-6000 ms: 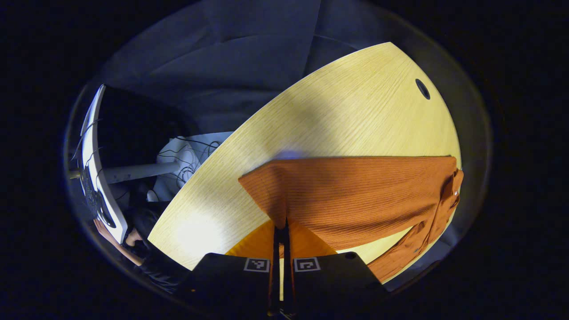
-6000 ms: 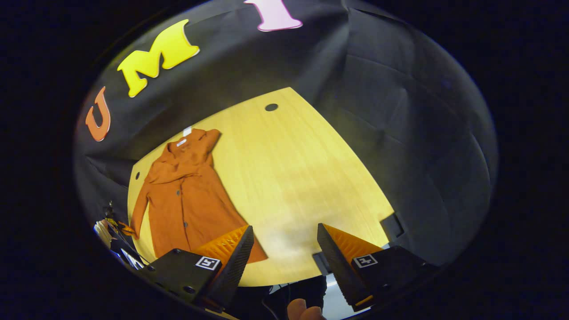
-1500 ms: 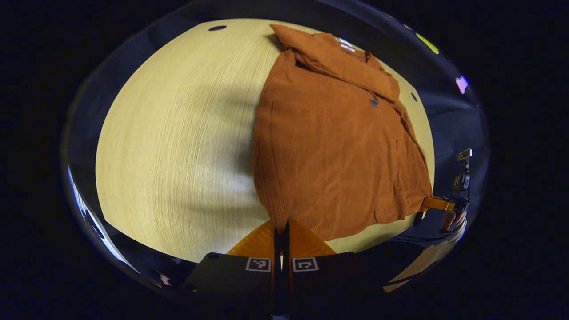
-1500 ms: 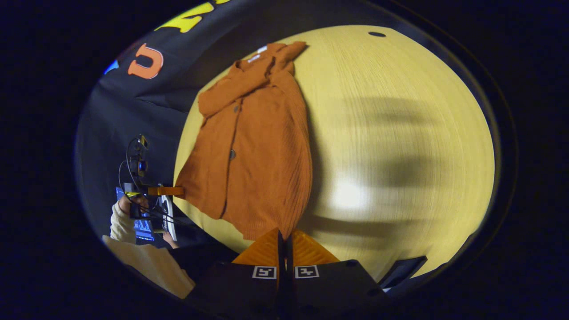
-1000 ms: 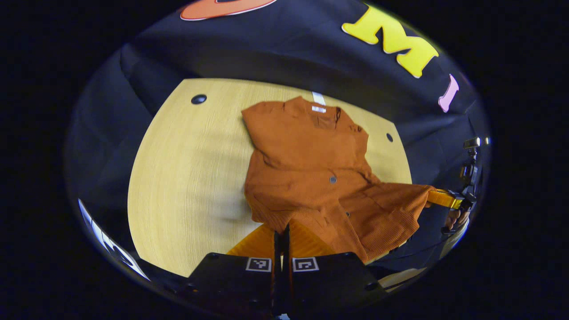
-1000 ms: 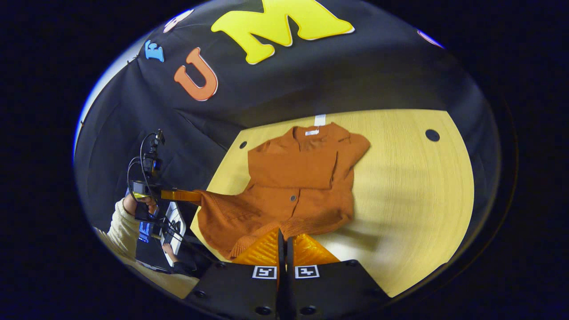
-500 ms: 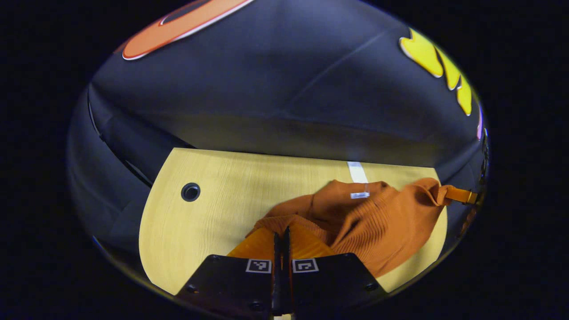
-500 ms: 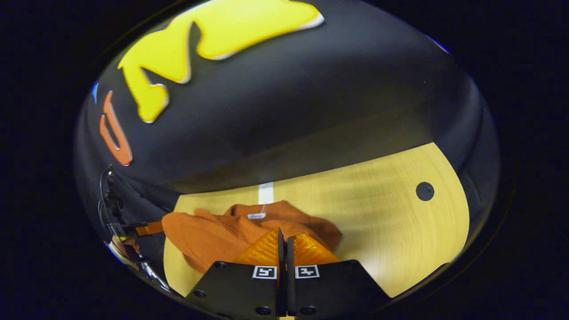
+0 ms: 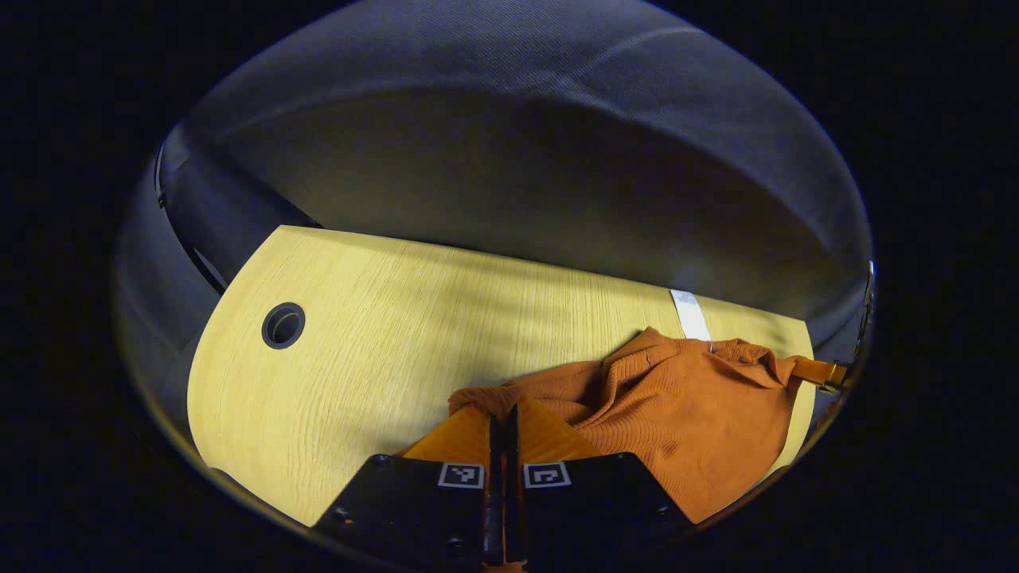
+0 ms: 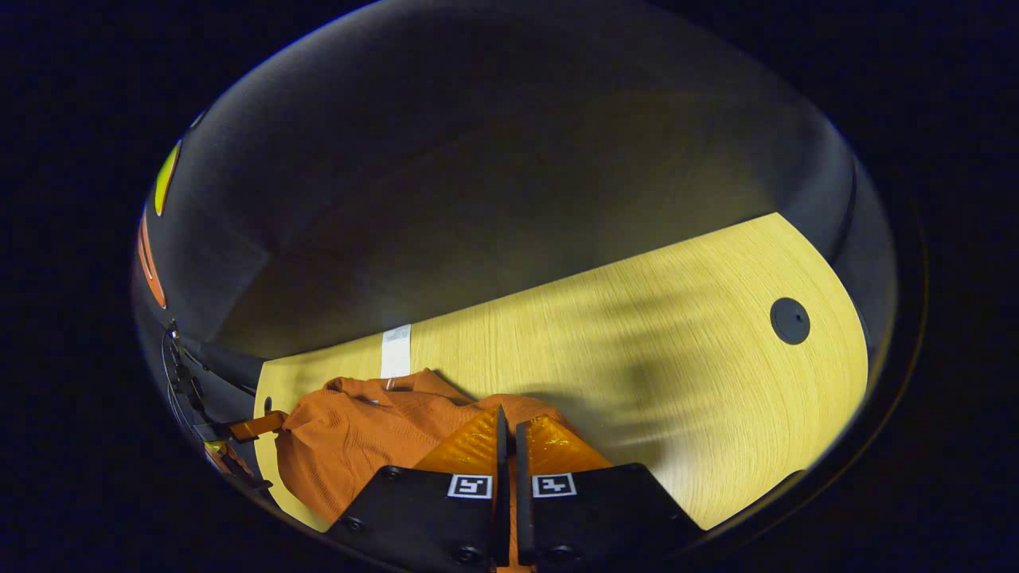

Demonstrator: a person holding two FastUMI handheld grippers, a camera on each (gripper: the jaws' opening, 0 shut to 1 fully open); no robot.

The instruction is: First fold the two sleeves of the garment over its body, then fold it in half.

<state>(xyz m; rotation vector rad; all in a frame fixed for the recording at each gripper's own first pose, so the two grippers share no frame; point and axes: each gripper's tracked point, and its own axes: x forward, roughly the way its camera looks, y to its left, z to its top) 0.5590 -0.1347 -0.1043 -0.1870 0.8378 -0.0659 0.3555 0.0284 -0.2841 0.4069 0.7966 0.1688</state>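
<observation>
Fingers of the left gripper (image 9: 502, 414) stand pressed together at the bottom of the left gripper view, with the edge of the orange garment (image 9: 685, 406) caught between them. From that pinch the knit cloth runs off to the right in a bunched, rumpled heap lying on the pale wooden table (image 9: 382, 318). At the far right edge of that heap the right gripper (image 9: 820, 370) shows as a small strip at the cloth's corner; it looks to be gripping the fabric there, though it is too small and too near the rim to be sure from this side.

The right gripper view settles it well enough: the right gripper (image 10: 508, 422) has its fingers closed tight on the garment (image 10: 350, 446), whose cloth rises right up against them. The heap spreads to the left from there, and at its far left corner the left gripper (image 10: 255, 426) shows, meeting the fabric.

Beyond the garment, a white strip of tape (image 9: 689, 313) lies on the table at its back edge, just behind the crumpled collar; it shows too in the right gripper view (image 10: 396, 350). Farther off to the left in the left gripper view, a round cable hole (image 9: 283, 325) is cut in the tabletop, well apart from the cloth, and a second round hole cover (image 10: 790, 321) sits far to the right in the right gripper view. Behind the table hangs the dark cloth wall (image 9: 509, 159).
</observation>
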